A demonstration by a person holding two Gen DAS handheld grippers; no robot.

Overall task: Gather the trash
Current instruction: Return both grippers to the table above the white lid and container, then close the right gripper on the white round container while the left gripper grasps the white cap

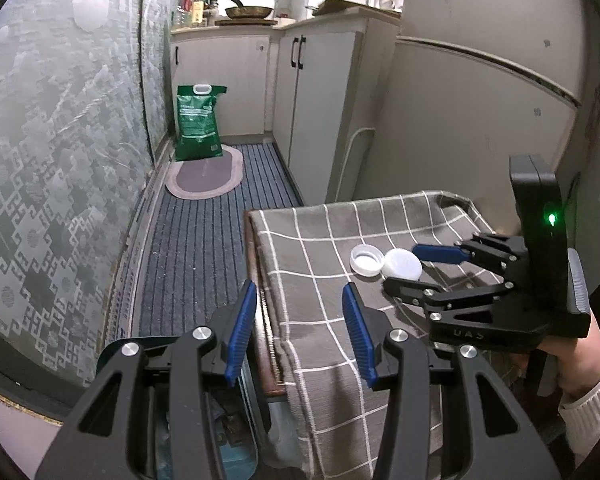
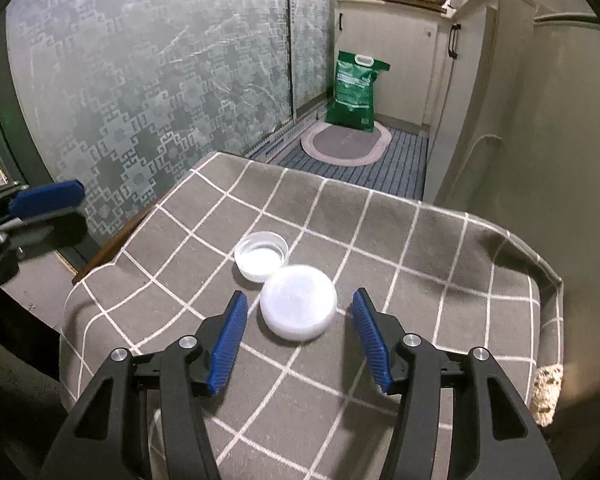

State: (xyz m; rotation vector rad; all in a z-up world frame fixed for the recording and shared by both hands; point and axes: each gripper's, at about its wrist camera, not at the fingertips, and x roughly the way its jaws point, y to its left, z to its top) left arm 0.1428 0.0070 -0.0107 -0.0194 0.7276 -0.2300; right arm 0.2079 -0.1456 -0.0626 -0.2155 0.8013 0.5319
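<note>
On the grey checked tablecloth (image 2: 380,240), a round white plastic tub (image 2: 298,307) sits between the right gripper's (image 2: 298,336) parted pads, untouched; its upturned lid (image 2: 261,255) alongside holds nothing. Left gripper (image 1: 300,332) gapes, holding nothing.

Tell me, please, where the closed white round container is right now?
In the right wrist view the closed white container lies on the checked cloth, between the open right tongs and untouched, against the upturned white lid beyond it.
</note>
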